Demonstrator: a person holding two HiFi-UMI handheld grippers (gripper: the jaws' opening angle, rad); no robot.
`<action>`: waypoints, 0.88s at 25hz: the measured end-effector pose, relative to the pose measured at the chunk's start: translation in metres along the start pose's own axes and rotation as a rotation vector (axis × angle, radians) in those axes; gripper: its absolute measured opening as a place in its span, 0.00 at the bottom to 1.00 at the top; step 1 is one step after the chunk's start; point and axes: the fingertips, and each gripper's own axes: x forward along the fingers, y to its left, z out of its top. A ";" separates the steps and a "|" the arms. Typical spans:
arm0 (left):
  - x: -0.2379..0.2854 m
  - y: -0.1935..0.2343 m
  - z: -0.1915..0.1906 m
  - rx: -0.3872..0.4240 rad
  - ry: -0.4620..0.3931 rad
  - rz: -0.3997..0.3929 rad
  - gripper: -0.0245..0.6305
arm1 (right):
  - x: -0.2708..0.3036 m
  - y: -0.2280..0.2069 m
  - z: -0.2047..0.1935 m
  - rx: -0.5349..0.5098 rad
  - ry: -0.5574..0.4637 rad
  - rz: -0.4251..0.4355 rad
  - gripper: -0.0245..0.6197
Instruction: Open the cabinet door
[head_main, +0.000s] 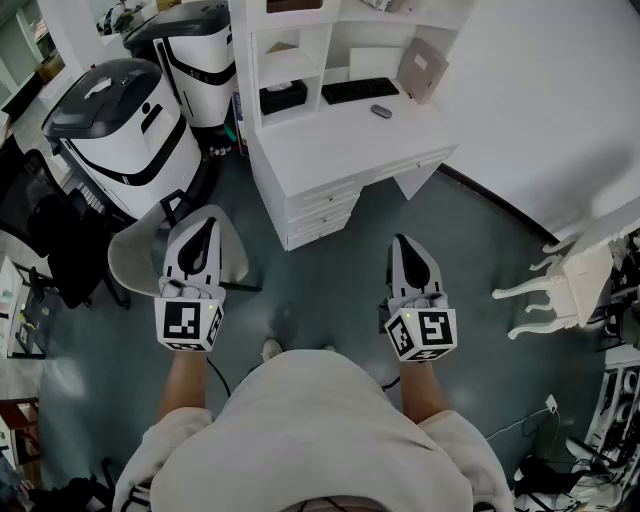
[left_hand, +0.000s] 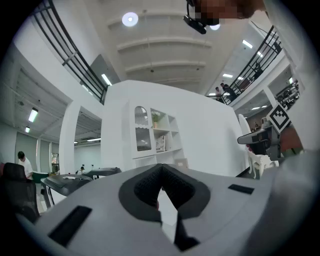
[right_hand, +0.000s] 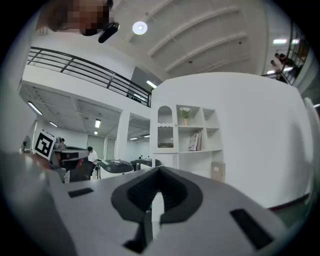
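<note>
A tall lab hall (mezzanine railing (right_hand: 85, 67) overhead) with a staged white desk (head_main: 340, 150), keyboard (head_main: 360, 90) and bulky machines (head_main: 125, 130).

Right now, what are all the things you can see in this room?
desk with shelves: one, white, ahead against the wall
cabinet door: one, white with an arched pane, upper left of the shelves
keyboard: one, black, on the desk
mouse: one, dark, on the desk beside the keyboard
box: one, black, in a low shelf compartment
big machines: two, white and black, left of the desk
chair: one, pale grey, on the floor beneath the left gripper
small table: one, white, curvy legs, far right
left gripper: one, white and black, jaws together, empty
right gripper: one, white and black, jaws together, empty
</note>
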 end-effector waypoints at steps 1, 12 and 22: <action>0.000 0.000 0.002 -0.001 0.001 0.000 0.04 | 0.000 0.000 0.000 0.000 0.001 0.000 0.04; 0.004 -0.010 -0.002 0.006 0.020 -0.004 0.03 | -0.004 -0.009 -0.002 0.032 -0.003 0.001 0.04; 0.017 -0.041 0.006 0.023 0.023 0.028 0.03 | -0.022 -0.037 -0.014 0.038 0.019 0.045 0.04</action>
